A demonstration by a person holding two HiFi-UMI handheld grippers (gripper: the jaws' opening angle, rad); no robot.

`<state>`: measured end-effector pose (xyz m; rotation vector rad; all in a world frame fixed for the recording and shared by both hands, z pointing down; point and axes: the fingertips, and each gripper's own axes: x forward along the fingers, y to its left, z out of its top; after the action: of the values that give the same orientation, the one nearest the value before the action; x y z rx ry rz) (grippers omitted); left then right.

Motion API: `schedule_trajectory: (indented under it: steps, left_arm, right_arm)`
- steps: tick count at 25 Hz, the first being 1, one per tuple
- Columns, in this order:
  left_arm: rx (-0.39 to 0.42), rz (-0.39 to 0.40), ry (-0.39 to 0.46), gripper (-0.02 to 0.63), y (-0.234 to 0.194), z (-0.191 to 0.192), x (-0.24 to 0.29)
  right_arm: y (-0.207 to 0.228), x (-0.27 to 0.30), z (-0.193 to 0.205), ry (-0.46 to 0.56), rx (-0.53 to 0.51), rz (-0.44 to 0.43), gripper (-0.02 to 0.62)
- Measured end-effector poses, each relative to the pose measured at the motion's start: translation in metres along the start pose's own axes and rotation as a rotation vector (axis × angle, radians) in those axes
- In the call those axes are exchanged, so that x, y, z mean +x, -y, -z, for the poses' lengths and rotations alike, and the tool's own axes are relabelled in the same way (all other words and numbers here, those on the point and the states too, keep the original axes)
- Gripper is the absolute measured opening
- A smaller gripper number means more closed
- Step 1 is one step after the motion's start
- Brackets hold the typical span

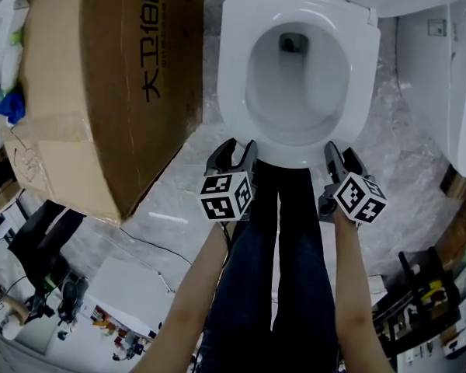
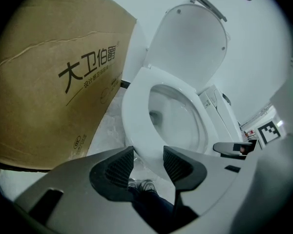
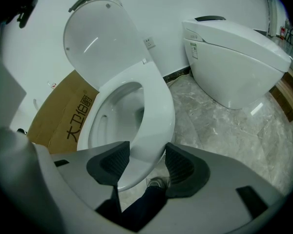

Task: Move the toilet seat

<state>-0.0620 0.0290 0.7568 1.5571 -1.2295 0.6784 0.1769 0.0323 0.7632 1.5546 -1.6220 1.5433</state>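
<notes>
At the front rim: left gripper (image 1: 238,146) and right gripper (image 1: 340,152), both angled steeply down, forearms straight.
Box print: 大卫伯爵, black on a brown cardboard box (image 1: 101,76).
Toilet seat (image 1: 233,92): glossy white oval ring, lying down on the bowl; lid (image 2: 190,48) upright.
Left jaws: apart, gripping nothing.
Right jaws: apart, the seat's front edge between them.

I see soft, bright light. The toilet lid (image 3: 100,38) shines a little. Both gripper views bend and go dark at the corners.
</notes>
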Motion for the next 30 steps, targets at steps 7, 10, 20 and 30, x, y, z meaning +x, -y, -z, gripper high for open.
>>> schedule_trajectory:
  steps: [7,10,20,30]
  left_arm:
    - [0.051,0.011,0.006,0.156,0.012,0.004,-0.022]
    - [0.081,0.022,0.004,0.141,0.019,0.008,-0.029]
    - [0.148,0.048,-0.017,0.14,0.038,0.023,-0.058]
    - [0.194,0.09,-0.023,0.129,0.066,0.028,-0.072]
  right_arm:
    - [-0.007,-0.014,-0.006,0.02,-0.004,-0.003,0.236]
    - [-0.008,-0.018,-0.008,0.029,-0.005,-0.004,0.236]
    - [-0.017,-0.036,-0.017,0.062,-0.008,-0.015,0.236]
    - [-0.031,-0.058,-0.031,0.088,-0.01,-0.039,0.236]
